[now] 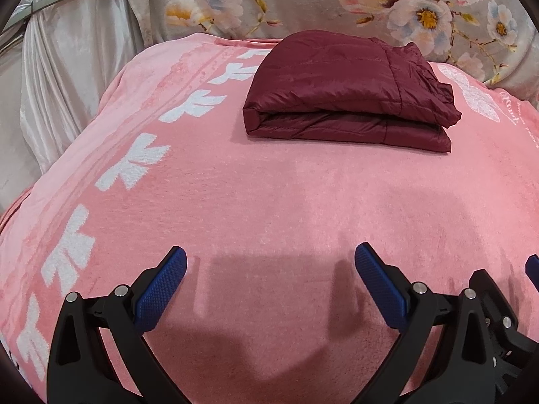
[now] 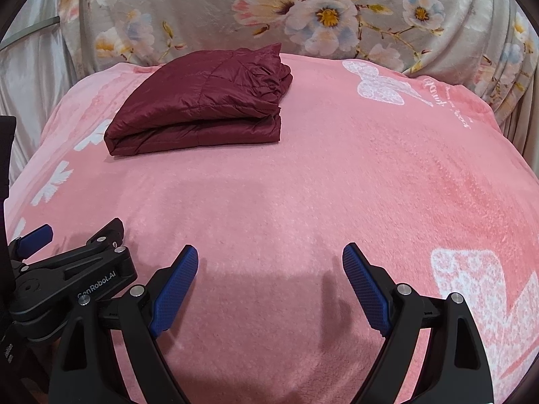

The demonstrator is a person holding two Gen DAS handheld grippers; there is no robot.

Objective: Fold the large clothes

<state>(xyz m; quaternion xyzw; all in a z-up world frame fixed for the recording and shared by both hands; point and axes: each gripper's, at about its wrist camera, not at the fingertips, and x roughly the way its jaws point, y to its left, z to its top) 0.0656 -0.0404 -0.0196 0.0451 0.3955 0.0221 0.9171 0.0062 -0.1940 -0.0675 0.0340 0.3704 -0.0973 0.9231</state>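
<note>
Neatly folded, a maroon puffer jacket [image 1: 347, 97], lying at the far side of a pink blanket [image 1: 269, 195] with white leaf motifs, near a floral cloth [image 1: 303, 0] hung behind. Well short of it, left gripper [image 1: 271, 262] and right gripper [image 2: 270, 261] side by side over bare blanket, blue-padded fingers [image 2: 175, 289] spread wide apart, clamped on nothing.

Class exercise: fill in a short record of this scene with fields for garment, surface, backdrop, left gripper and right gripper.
garment: maroon quilted jacket, folded, lying alone on the blanket
surface: pink fleece blanket with white patterns
backdrop: grey floral fabric behind the blanket
left gripper: open, empty, apart from the jacket
right gripper: open, empty, apart from the jacket
</note>
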